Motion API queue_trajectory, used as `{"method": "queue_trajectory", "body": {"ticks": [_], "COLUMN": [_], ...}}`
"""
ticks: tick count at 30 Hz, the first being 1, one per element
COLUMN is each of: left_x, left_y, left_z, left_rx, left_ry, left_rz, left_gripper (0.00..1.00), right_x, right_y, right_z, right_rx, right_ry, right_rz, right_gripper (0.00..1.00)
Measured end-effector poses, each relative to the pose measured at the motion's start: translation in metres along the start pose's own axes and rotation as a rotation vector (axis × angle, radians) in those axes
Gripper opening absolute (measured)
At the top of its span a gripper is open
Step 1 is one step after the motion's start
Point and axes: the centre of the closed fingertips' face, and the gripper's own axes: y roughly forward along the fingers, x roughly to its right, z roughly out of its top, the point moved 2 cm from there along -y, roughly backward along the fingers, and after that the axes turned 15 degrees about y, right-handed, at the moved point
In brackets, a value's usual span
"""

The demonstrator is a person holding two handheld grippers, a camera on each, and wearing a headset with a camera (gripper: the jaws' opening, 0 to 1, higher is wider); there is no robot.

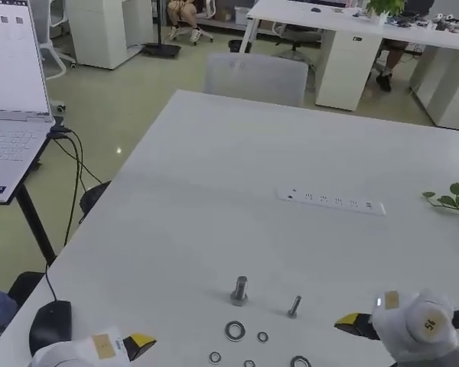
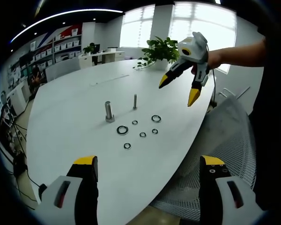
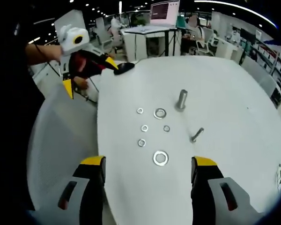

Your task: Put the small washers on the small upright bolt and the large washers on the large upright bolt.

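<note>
Smooth white table [image 1: 214,191]; stout large bolt [image 1: 239,290], thin small bolt [image 1: 294,306], grey metal, upright; flat rings: two large washers [image 3: 159,113], four small washers [image 3: 144,128]; left gripper [image 2: 147,164], right gripper [image 3: 149,161] gape wide, empty.

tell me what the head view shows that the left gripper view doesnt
Head view extra: a laptop on a side stand and a power strip lying on the table.

Left gripper view extra: bright windows and a clear look at the right gripper, raised in the air with its claw open.

Both: the white table, the large upright bolt, the small upright bolt, loose washers lying near them with none on a bolt yet, and a leafy plant.
</note>
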Motion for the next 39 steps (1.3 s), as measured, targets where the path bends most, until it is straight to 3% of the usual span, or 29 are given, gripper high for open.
{"method": "queue_trajectory", "body": {"ticks": [8,17,25,39], "left_x": [-0.003,-0.004,-0.003,-0.003], "left_y": [-0.001,0.003,0.005,-0.001], "left_z": [0.000,-0.007,-0.006,-0.012], "left_rx": [0.002,-0.015,-0.001,-0.012], "left_ry": [0.020,0.049,0.046,0.047], "left_rz": [0.003,-0.007,0.002,0.016], "left_gripper": [0.89,0.88,0.89,0.87], "right_x": [0.009,0.023,0.027,0.032], "right_y": [0.019,0.037,0.055,0.079], "right_z": [-0.008,-0.003,-0.012,-0.021], "right_rx": [-0.149,-0.205,-0.277,-0.333], "right_ry": [-0.185,-0.223,-0.274,-0.303], "right_rz": [-0.013,0.001,0.027,0.043], "right_gripper": [0.73,0.66,0.60,0.50]}}
